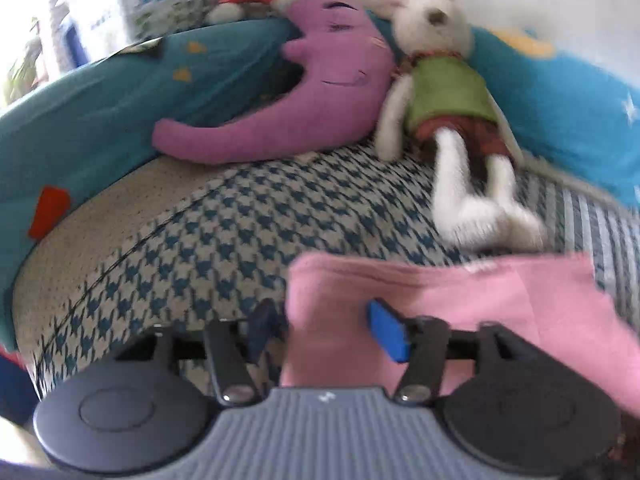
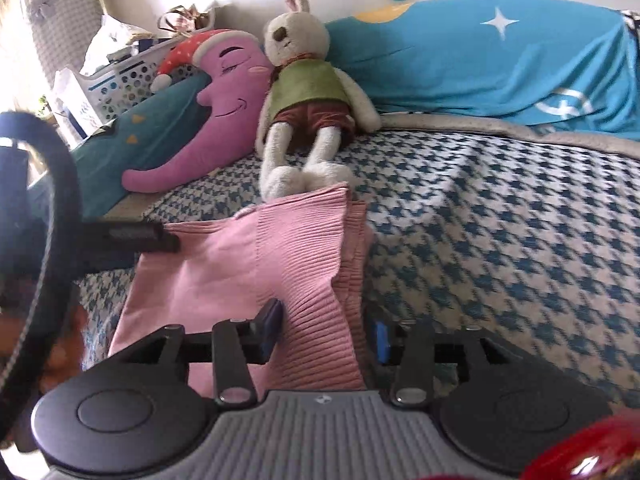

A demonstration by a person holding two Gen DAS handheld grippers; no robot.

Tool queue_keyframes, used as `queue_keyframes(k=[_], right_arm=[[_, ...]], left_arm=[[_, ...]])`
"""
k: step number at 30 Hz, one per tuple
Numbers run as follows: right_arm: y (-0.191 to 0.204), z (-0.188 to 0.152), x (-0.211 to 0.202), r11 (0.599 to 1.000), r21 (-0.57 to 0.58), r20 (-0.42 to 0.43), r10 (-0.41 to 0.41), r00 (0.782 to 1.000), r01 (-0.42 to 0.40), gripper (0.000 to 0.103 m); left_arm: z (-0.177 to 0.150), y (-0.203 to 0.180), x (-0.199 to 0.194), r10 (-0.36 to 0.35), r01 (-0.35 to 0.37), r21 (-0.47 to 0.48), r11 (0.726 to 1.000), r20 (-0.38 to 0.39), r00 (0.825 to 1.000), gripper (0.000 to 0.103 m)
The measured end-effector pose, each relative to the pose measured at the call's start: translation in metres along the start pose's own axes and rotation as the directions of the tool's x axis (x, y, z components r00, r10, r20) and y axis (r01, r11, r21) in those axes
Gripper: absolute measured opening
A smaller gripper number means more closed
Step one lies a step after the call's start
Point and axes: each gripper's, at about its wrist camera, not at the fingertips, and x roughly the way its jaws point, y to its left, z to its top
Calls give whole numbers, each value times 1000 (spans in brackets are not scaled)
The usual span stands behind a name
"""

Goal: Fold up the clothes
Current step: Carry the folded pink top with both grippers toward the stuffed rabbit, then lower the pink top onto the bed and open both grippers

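A pink ribbed garment (image 2: 256,272) lies partly folded on the houndstooth bedspread (image 2: 500,216). In the left wrist view the garment (image 1: 460,300) lies at the lower right. My left gripper (image 1: 326,330) is open, its blue pads either side of the garment's near left corner. My right gripper (image 2: 324,330) is open too, its pads either side of the garment's ribbed near edge. The left gripper also shows at the left of the right wrist view (image 2: 152,236), by the garment's left edge.
A purple moon plush (image 2: 208,120) and a white rabbit toy (image 2: 308,92) lie at the back of the bed. Teal and blue pillows (image 2: 480,60) line the wall. A white basket (image 2: 128,76) stands at the back left.
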Motion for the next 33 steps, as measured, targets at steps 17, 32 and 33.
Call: queue_keyframes(k=[17, 32, 33], right_arm=[[-44, 30, 2, 964, 208, 85, 149, 985, -163, 50], [-26, 24, 38, 992, 120, 51, -34, 998, 28, 44], [-25, 23, 37, 992, 118, 54, -39, 998, 33, 44]], left_arm=[[17, 50, -14, -88, 83, -228, 970, -10, 996, 69], [5, 29, 9, 44, -47, -76, 996, -41, 998, 83], [4, 29, 10, 58, -61, -69, 996, -40, 997, 86]])
